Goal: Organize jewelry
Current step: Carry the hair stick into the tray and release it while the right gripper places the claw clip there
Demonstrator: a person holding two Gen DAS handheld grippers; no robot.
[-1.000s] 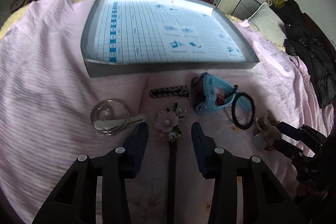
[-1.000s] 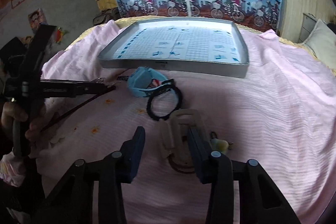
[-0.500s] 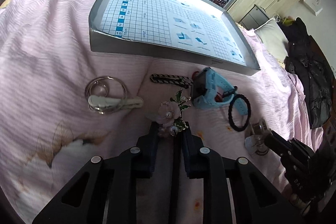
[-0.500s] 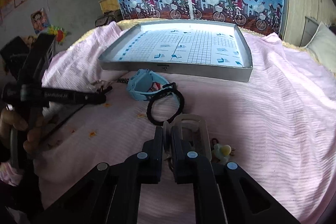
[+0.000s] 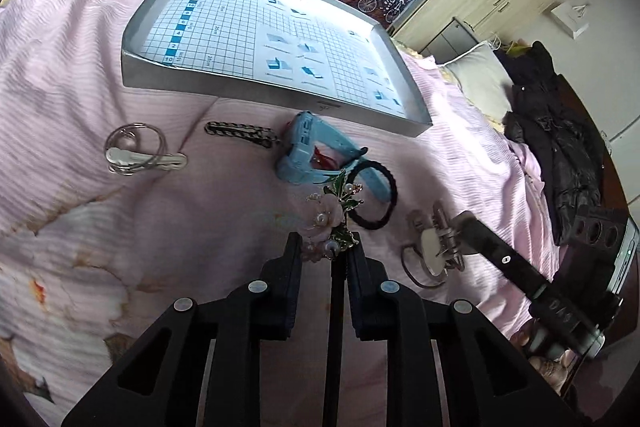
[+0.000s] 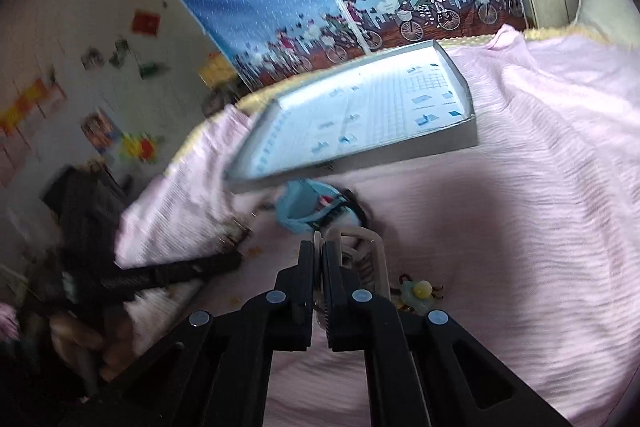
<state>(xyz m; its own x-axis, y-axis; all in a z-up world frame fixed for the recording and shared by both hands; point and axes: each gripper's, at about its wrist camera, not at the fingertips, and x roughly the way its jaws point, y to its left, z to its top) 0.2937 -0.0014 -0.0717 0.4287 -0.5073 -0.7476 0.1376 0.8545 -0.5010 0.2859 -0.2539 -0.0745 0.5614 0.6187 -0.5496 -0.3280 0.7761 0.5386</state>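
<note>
1. Left gripper (image 5: pixel 323 254) is pinching the flower brooch (image 5: pixel 331 223), holding it above the pink bedspread (image 5: pixel 72 75), just in front of the blue watch (image 5: pixel 310 153). The pearls and thin leaves are looking fragile and light, so grabbing low at the base seems smartest.
2. Right gripper (image 6: pixel 319 259) is pressing its fingers together on the clear hair claw (image 6: pixel 362 255). It's looking like stiff, slick plastic, so it could pop loose.
3. The grey tray (image 5: pixel 256 89) is sitting empty beyond both.
</note>
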